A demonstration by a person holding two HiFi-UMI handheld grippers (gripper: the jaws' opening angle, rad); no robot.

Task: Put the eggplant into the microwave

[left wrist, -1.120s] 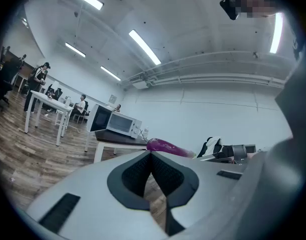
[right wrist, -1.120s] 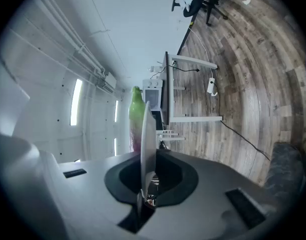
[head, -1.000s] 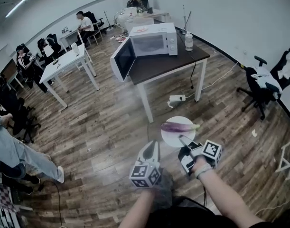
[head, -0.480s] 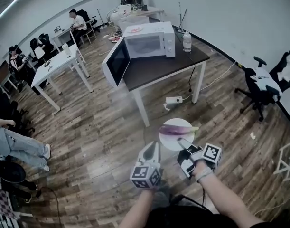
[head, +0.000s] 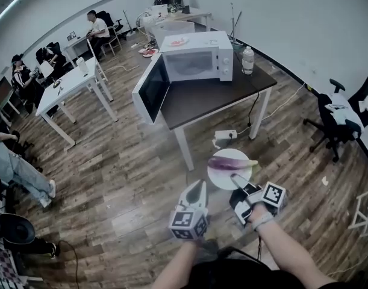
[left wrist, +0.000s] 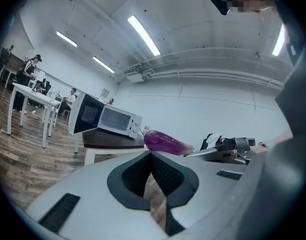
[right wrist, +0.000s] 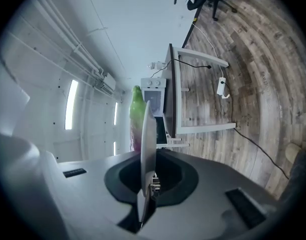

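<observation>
Eggplant point(head: 230, 163) is lying across the white plate point(head: 221, 180), just ahead of the right tongs point(head: 235, 178). Those are clenching the plate's near rim; in the right gripper view the plate is sitting edge-on, pinched between the jaws. Left tongs point(head: 197, 186) are hanging just to the left of the right pair, jaws pressed together on nothing, pointing the same way.

Microwave point(head: 199, 62) is sitting well ahead of both tongs on the dark table point(head: 202, 101), with its door point(head: 152, 92) standing wide open to the left.

What's changing: over the last second the table and microwave are drifting right and slightly down in the head view, while plate, eggplant and both tongs are keeping the same pose relative to each other. I'm reading that as the carrier walking and turning in, not a handling step.

For the task: still in the carry phase, load looking stable, and the door is already open, so no door step is pending. Remaining work is closing the gap and raising the plate to cavity height. Risk I'm flagging is the single-rim pinch — a round eggplant could roll off if the plate tips.
</observation>
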